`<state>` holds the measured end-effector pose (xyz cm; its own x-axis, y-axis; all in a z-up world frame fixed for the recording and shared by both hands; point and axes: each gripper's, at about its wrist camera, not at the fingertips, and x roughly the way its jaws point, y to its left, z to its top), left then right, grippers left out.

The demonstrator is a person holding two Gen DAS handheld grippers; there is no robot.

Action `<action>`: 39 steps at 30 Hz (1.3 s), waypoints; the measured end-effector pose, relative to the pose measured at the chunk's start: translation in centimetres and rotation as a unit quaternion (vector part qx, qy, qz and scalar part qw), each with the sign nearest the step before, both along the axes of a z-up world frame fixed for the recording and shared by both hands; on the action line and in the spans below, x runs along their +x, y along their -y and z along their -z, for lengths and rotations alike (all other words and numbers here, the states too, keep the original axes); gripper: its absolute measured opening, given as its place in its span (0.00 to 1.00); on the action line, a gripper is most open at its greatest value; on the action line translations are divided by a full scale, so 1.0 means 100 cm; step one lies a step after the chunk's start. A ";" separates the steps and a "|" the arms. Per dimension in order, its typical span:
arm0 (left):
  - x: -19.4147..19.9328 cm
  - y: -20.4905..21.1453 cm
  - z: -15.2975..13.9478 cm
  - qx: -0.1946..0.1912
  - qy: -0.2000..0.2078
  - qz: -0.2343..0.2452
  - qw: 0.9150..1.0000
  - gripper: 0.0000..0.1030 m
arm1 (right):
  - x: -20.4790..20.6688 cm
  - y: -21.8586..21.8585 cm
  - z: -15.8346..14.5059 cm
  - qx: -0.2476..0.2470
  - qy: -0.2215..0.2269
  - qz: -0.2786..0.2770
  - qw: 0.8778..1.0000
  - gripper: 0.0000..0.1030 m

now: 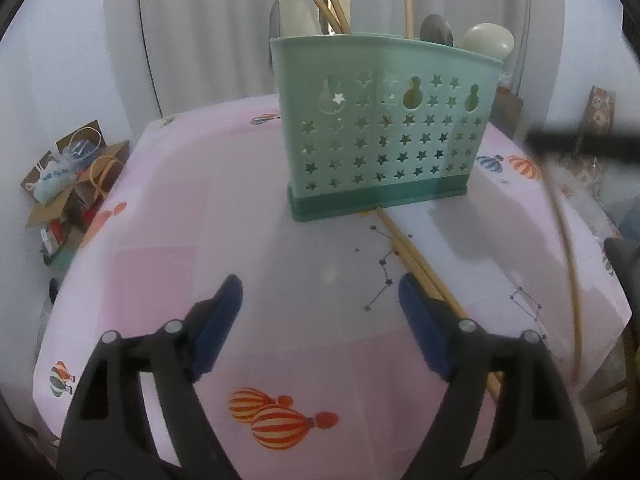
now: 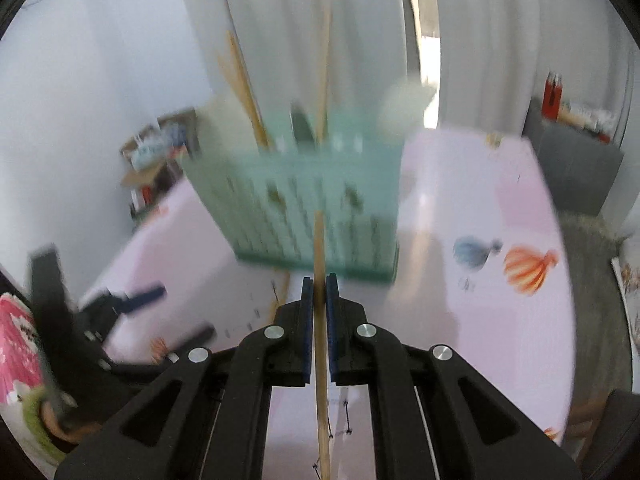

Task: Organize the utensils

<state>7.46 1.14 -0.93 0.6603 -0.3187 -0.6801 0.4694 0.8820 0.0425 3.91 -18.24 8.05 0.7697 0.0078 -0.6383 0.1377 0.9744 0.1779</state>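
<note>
While clamped between the blue pads of the right gripper (image 2: 319, 280), a single wooden chopstick (image 2: 321, 360) stands nearly upright before the blurred green utensil caddy (image 2: 304, 216). Left gripper (image 1: 320, 292) spread wide above the pink tablecloth (image 1: 168, 240), nothing between its jaws. Beside its right finger, two more chopsticks (image 1: 416, 264) lying flat, their far ends at the caddy's base. Spoons and chopsticks already standing inside the caddy.
</note>
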 end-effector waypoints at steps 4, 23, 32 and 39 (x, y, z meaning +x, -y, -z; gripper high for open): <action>0.005 -0.001 -0.002 -0.007 -0.001 -0.009 1.000 0.76 | -0.008 0.003 -0.040 -0.013 0.061 0.006 0.998 0.06; 0.015 -0.015 -0.002 -0.015 -0.012 -0.041 0.999 0.76 | 0.013 0.007 -0.176 -0.012 0.246 -0.044 0.968 0.06; 0.016 -0.021 -0.004 -0.019 -0.014 -0.050 0.998 0.76 | 0.047 0.013 -0.177 -0.004 0.247 -0.034 0.969 0.06; 0.017 -0.025 -0.004 -0.021 -0.016 -0.054 0.998 0.76 | 0.089 0.028 -0.120 -0.002 0.168 -0.031 0.985 0.06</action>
